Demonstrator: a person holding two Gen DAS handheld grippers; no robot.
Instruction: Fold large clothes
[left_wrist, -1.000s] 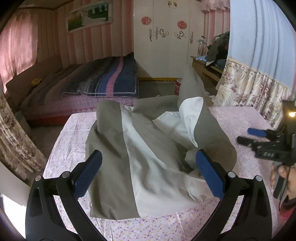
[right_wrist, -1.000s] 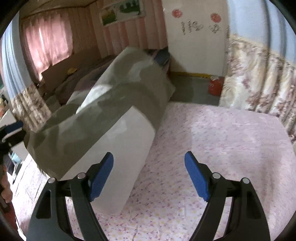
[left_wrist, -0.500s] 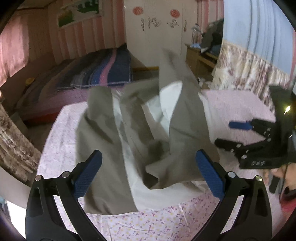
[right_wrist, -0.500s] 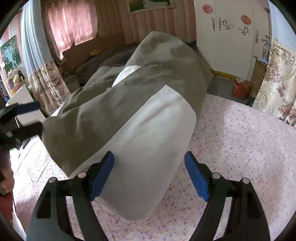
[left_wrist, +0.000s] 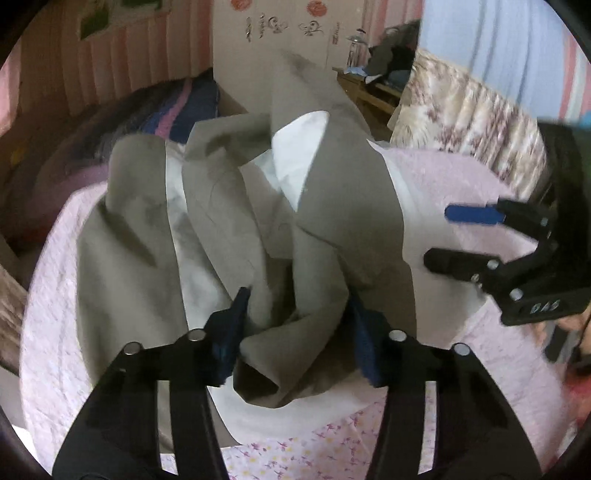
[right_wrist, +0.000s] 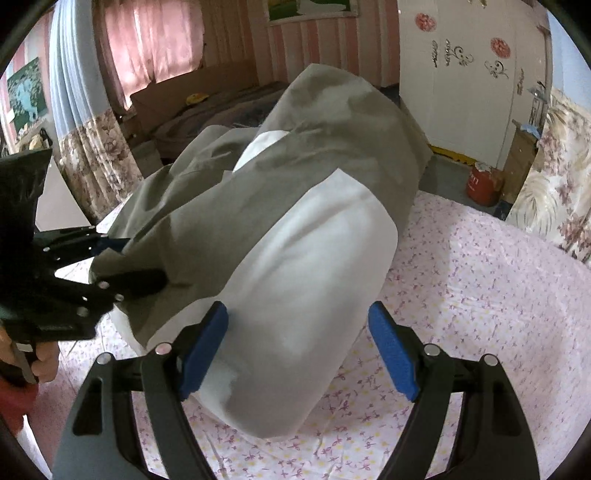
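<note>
Grey-white garment (left_wrist: 332, 206) bunched between closing left gripper (left_wrist: 295, 332); right gripper (right_wrist: 299, 347) wide, angled down, empty

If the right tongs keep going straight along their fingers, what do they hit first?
Most likely the white panel of the grey-and-white garment, which bulges between the open right tongs just ahead. Depth is uncertain; the floral sheet lies beneath.

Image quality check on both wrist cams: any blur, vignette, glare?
Left wrist view: motion-smeared, soft edges on the garment and the right gripper; the left gripper is closing around bunched fabric. Right wrist view: sharp, bedsheet print crisp. Both show black fisheye corners; neither shows harsh glare.
</note>
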